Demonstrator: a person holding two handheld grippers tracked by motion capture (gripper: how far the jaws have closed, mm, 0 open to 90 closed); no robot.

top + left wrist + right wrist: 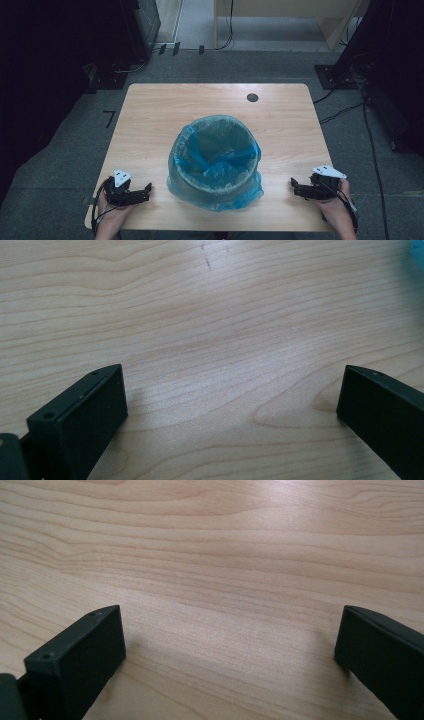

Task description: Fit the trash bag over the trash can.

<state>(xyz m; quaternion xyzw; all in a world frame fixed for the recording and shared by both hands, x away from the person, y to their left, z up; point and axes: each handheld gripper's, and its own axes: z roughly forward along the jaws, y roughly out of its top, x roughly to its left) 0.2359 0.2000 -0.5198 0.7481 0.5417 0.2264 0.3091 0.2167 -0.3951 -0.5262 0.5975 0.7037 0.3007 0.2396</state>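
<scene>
I am holding a gripper in each hand at the near edge of a pale wooden table (150, 107). My left gripper (146, 190) is sitting at about seven o'clock on the tabletop, its jaws pointing toward three o'clock. My right gripper (294, 186) is sitting at about four o'clock, its jaws pointing toward nine o'clock, so the two are facing each other across the middle.

Between them, at the centre of the table and a little toward me, a round bin (216, 160) is standing upright, lined with a translucent blue plastic bag (247, 192) that is folding over the rim and bunching around the base. Both grippers are lying well apart from it.

In the left gripper view, my left gripper (232, 400) is standing wide open, its two black jaws spread toward the edges of the frame with bare wood grain between them and nothing held. A sliver of the blue bag (419, 247) is peeking in at the two o'clock corner.

In the right gripper view, my right gripper (230, 640) is likewise spread wide and gripping nothing.

A small dark round hole (252, 97) is showing at one o'clock on the table. I am seeing no readable brand or label; a dark mark like a "7" (109, 118) is lying on the grey floor at ten o'clock.
</scene>
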